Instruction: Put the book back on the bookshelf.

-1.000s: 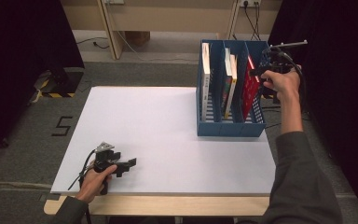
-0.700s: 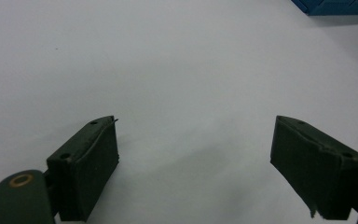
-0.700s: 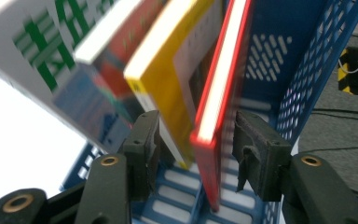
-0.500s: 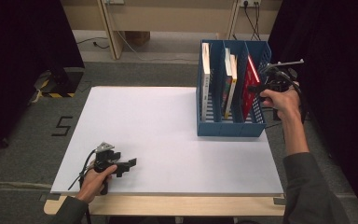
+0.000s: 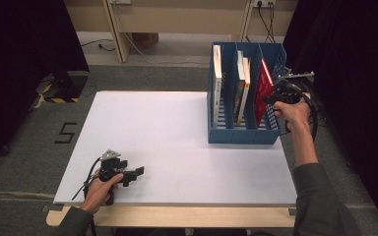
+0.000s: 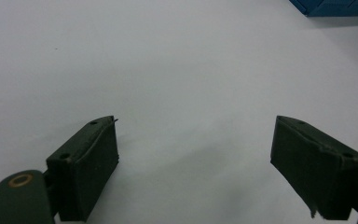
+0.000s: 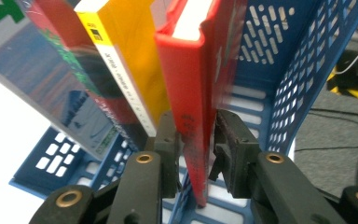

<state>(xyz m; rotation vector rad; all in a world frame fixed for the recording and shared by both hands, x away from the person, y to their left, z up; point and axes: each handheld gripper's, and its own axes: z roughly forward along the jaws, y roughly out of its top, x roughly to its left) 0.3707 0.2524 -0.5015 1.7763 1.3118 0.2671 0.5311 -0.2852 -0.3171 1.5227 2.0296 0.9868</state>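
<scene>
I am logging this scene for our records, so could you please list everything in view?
Table: one, white, centre.
File rack: one, blue, slotted, table's right side.
Red book: one, rack's rightmost slot, between the right jaws.
Other books: three, upright; one white-spined at left, two in the middle slot.
Left gripper: black, open, empty, over bare table.
Right gripper: black; jaws just closed onto the red book's spine.

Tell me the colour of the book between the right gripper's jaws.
Red, a thin hardcover book clamped by the right gripper; clearest in the right gripper view.
</scene>
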